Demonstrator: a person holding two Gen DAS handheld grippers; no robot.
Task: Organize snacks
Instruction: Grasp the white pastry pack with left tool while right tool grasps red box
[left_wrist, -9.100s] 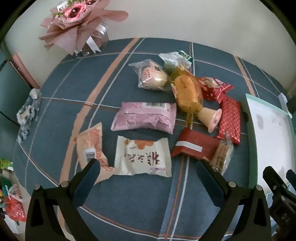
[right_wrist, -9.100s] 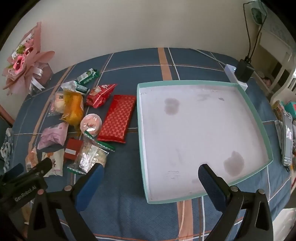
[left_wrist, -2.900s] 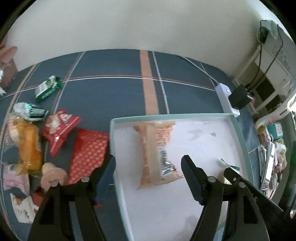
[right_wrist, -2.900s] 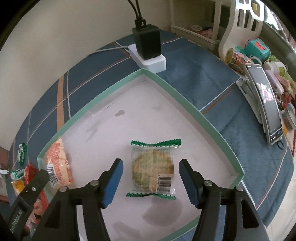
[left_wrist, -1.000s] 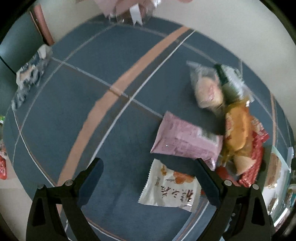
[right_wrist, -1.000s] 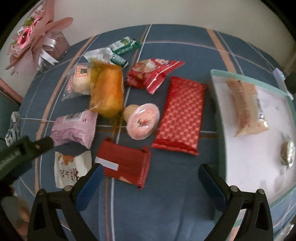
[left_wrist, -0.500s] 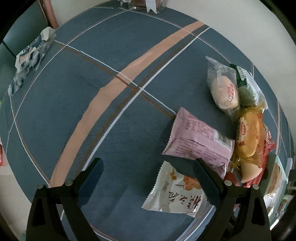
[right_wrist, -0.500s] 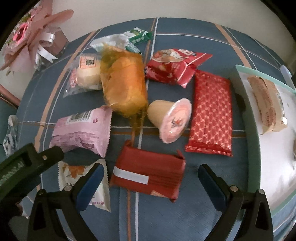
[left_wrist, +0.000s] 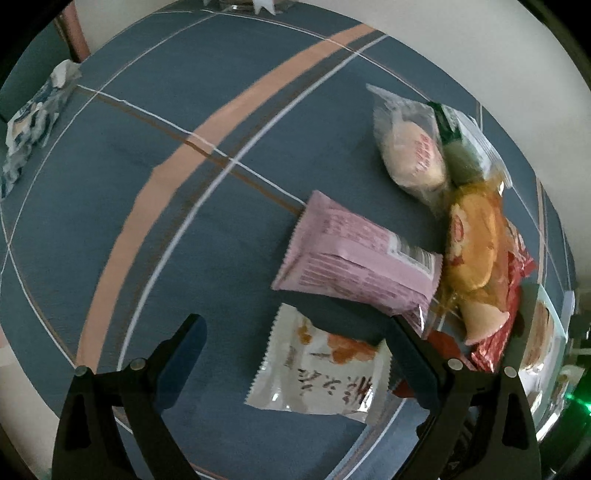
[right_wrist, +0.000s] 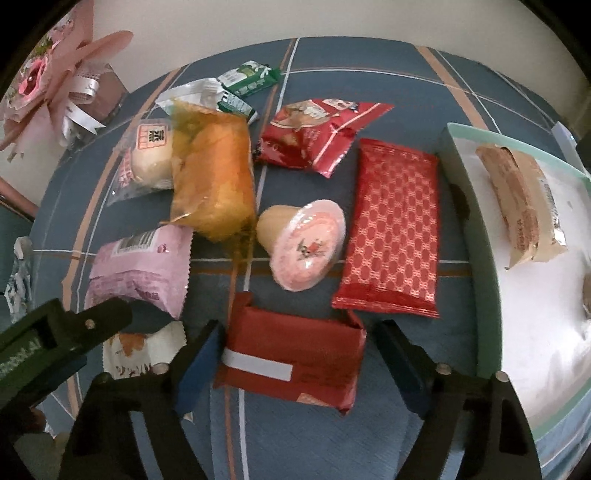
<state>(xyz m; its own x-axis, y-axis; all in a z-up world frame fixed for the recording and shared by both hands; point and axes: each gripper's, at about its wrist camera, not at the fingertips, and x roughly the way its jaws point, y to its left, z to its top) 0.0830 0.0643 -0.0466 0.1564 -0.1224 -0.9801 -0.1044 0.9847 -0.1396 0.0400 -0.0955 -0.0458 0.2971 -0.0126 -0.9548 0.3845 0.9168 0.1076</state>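
Your right gripper (right_wrist: 295, 363) straddles the flat dark-red foil packet w/ white strip (right_wrist: 291, 363) on the blue plaid cloth (right_wrist: 388, 74); jaws closing, pads not yet pressing. Looks light, crinkly, prob slippery & crushable: pinch its short sides gently. Left gripper (left_wrist: 295, 363) fingers wide apart, over the white snack sachet (left_wrist: 321, 373).

Snacks lie clustered on the tabletop (right_wrist: 388, 66), left of the tray (right_wrist: 461, 206). A wrapped bar (right_wrist: 521, 199) lies in the tray. A bouquet (right_wrist: 55, 85) stands far left.
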